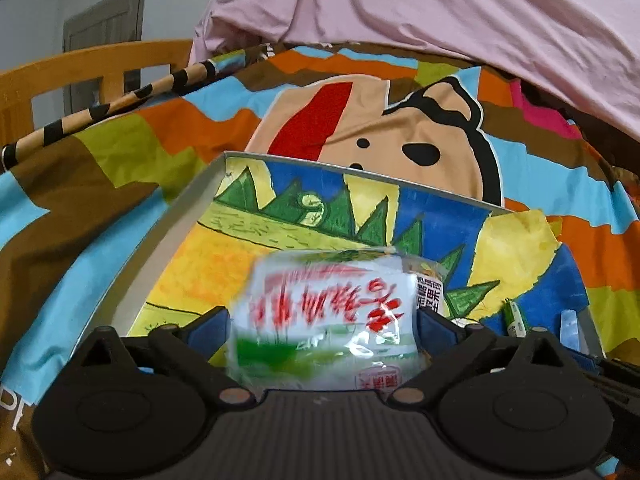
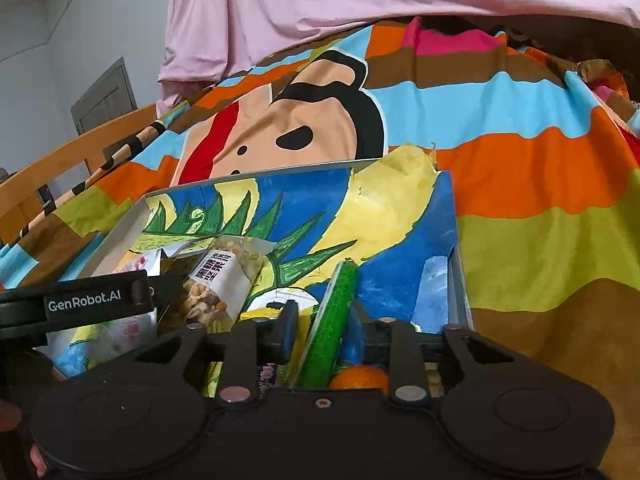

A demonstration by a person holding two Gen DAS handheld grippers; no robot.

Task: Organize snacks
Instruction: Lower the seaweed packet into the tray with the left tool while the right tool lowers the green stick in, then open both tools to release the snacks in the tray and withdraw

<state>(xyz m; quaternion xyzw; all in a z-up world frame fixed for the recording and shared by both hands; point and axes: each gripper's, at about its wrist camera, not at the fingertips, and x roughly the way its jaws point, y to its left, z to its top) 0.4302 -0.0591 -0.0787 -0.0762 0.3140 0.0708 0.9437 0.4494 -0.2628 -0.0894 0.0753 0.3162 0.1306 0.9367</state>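
While it hangs over the box, your left gripper (image 1: 322,320): jaws spread wide. The pads (image 1: 212,328) seem to stand just off the white packet's sides, so I judge it let go rather than gripped.
White packet (image 1: 328,340): between your left fingers, above the near end of the box, smeared while the fingers are sharp. It can tumble as it lands and end up on edge or on top of its neighbour.
Box (image 1: 160,240): shallow, with low grey walls and a painted sheet as lining, resting on the soft bedspread (image 1: 120,140). Press on a wall and it may tip or slide.
Nut bag (image 2: 218,284): already in the box, lying close behind the left gripper. A packet dropped carelessly could land on it and leave a heap instead of a row.
Green stick packet (image 2: 336,312): inside the box, propped at a slant between your right fingers and leaning toward the right one.
Right gripper (image 2: 324,326): jaws a little apart, with a gap on the left side of the green packet, so nothing is clamped. Pull back crooked and a finger can drag the packet out of place or flip it.
Orange snack (image 2: 360,378): just below the green packet, half hidden by the gripper body. The falling stick may roll onto it.
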